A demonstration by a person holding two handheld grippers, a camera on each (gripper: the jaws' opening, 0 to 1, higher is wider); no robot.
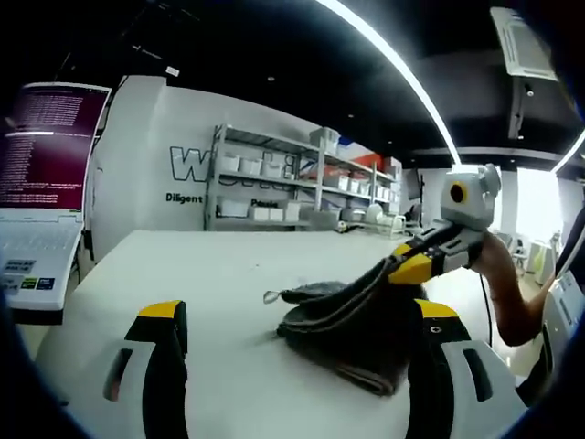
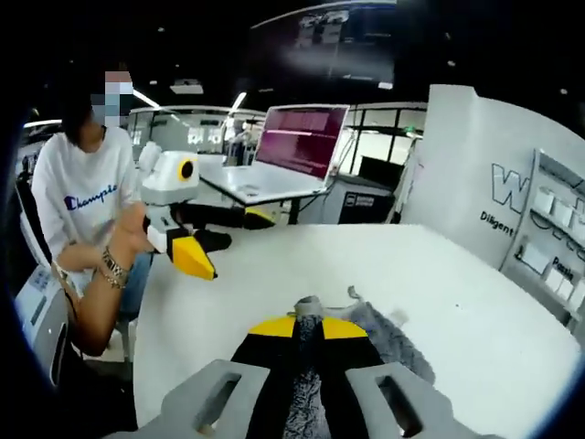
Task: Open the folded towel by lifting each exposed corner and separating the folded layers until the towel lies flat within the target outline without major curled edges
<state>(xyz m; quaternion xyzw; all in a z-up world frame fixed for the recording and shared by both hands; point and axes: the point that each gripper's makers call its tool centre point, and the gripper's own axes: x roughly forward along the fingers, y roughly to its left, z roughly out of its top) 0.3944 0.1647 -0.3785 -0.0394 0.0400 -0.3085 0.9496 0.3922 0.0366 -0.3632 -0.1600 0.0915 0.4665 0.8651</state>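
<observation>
One dark grey towel [image 1: 352, 325] lies bunched on the white table [image 1: 219, 274], just ahead of the left gripper [image 1: 297, 352] and nearer its right jaw. The cloth is soft and nubby, folded into thick layers, with a small hanging loop at the corner that points away from the right gripper [image 1: 416, 261]. An upper layer is drawn up in a taut ridge to the right gripper, whose yellow-tipped jaws are clenched on it. In the right gripper view the same cloth [image 2: 306, 366] runs up between that gripper's [image 2: 308, 326] closed jaws, with the rest of it spreading on the table [image 2: 457, 302] beyond and to the right of the tips.

The left gripper's two jaws stand wide apart, released, with nothing between them; in the right gripper view it [image 2: 196, 261] hovers off to the left above the table edge, held in a person's hand [image 2: 128, 233].

Beyond the table, ahead of the left gripper, stands a metal shelving unit [image 1: 292, 187] carrying white bins; what is in them cannot be made out. One open laptop [image 2: 288, 151] sits on a desk behind the left gripper.
</observation>
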